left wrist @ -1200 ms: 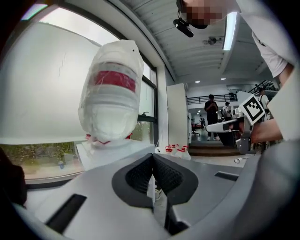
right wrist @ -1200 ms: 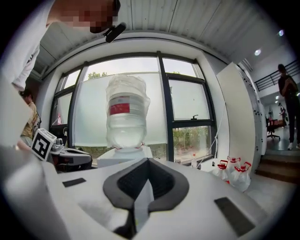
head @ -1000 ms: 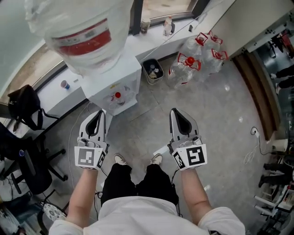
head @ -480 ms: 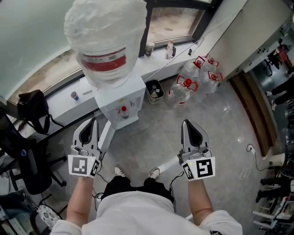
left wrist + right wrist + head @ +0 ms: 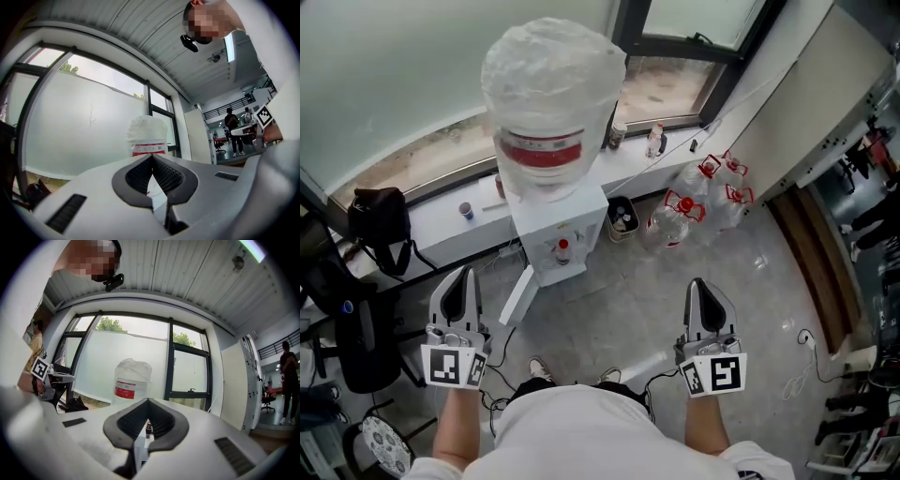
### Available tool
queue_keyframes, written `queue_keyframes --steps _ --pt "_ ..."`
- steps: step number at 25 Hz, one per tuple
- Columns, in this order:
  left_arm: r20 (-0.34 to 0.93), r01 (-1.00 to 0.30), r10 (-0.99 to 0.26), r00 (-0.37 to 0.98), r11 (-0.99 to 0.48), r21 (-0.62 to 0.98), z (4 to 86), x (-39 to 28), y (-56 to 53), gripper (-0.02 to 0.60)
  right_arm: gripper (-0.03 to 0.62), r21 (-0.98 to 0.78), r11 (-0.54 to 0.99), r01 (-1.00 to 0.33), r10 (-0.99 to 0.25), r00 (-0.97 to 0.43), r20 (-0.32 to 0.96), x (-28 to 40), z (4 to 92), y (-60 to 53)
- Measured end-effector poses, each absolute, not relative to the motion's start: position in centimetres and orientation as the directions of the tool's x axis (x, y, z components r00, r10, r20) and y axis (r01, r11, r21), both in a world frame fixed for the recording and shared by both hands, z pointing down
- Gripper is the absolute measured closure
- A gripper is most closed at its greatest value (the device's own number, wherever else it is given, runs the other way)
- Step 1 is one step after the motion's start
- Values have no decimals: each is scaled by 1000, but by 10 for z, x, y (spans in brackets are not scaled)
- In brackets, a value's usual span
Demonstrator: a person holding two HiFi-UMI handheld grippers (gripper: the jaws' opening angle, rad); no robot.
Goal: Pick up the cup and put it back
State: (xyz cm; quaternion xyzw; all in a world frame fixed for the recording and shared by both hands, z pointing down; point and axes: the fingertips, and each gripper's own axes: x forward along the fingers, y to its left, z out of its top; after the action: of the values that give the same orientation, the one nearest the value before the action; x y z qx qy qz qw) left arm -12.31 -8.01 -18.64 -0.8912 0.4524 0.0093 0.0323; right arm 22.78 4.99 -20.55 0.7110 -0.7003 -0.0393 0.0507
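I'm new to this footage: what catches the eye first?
A big plastic-wrapped water bottle with a red label tops the white dispenser by the window, upper middle of the head view. Below, the left gripper and right gripper point toward it, both shut, holding nothing. Clear jugs with red handles sit on the floor right of the dispenser.

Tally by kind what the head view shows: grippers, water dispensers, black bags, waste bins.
Grippers: 2, the left gripper and the right gripper
Water dispenser: 1
Black bag: 1
Waste bin: 1
Total: 5
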Motion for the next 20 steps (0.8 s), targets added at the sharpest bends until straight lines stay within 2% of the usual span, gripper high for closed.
queue_keyframes --steps 10,20 --pt "-111 -831 -824 556 -554 -50 -200 -143 -72 558 574 115 -23 -993 -1000 22 -13 210 -215 45" --pt "-113 -834 -827 551 -550 -38 -196 -173 -77 558 574 128 -9 -992 -1000 7 -16 173 -212 33"
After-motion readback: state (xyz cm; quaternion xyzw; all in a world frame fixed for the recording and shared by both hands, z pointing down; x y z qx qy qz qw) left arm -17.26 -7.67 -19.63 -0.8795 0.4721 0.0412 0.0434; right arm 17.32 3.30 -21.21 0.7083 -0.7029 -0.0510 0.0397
